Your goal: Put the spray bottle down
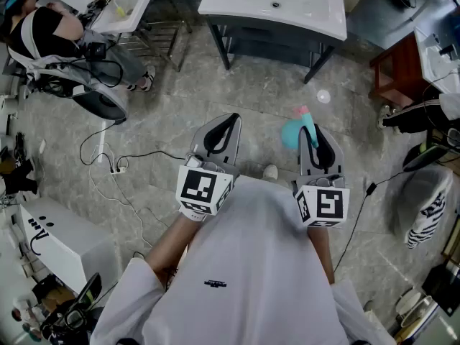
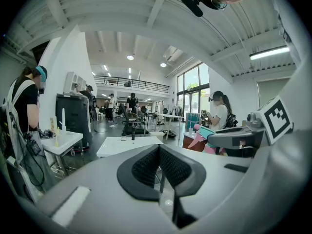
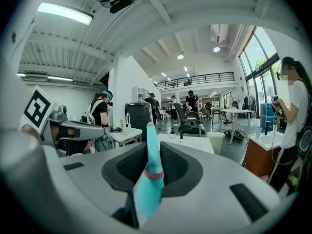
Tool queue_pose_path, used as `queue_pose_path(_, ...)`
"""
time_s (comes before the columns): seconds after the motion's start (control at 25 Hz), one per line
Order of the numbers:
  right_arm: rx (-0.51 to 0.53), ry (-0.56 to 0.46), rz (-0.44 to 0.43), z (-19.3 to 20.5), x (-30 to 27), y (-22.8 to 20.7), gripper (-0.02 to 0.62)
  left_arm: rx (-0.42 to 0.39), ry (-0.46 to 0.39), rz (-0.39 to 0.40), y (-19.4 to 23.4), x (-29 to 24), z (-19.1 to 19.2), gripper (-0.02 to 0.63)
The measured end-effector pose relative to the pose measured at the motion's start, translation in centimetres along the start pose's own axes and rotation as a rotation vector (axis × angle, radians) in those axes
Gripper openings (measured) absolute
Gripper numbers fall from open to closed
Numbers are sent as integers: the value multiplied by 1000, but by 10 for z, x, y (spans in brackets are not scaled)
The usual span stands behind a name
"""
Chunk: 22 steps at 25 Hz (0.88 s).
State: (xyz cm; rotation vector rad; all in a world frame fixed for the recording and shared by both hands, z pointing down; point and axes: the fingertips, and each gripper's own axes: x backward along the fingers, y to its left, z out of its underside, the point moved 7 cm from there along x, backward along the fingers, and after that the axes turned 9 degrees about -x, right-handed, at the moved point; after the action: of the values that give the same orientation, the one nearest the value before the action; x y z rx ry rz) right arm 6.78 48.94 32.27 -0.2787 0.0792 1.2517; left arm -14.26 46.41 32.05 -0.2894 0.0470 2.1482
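Note:
The spray bottle (image 1: pixel 290 133) is teal with a pink band and a pink tip. My right gripper (image 1: pixel 312 131) is shut on it at waist height above the floor. In the right gripper view the spray bottle (image 3: pixel 148 182) stands between the black pads (image 3: pixel 176 167), its narrow end pointing away and up. My left gripper (image 1: pixel 231 118) hovers beside it on the left, shut, with nothing between its pads. In the left gripper view the pads (image 2: pixel 173 168) meet at their tips, and the right gripper's side with the bottle (image 2: pixel 208 132) shows at the right.
A white table with a basin (image 1: pixel 277 2) stands ahead on dark legs. A seated person (image 1: pixel 50 31) and a second white table (image 1: pixel 129 6) are at the far left. Cables (image 1: pixel 115 167) trail over the stone floor. A wooden cabinet (image 1: pixel 395 70) stands at the right.

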Motion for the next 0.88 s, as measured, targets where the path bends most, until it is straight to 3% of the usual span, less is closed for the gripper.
queue_pose_path(0.4,-21,9,27,2,-44,38,73,10,32,15,58,7,10,5)
queue_pose_path(0.88,-23,2,136,2,-93,85,72,51,6,110,142,1,28,5)
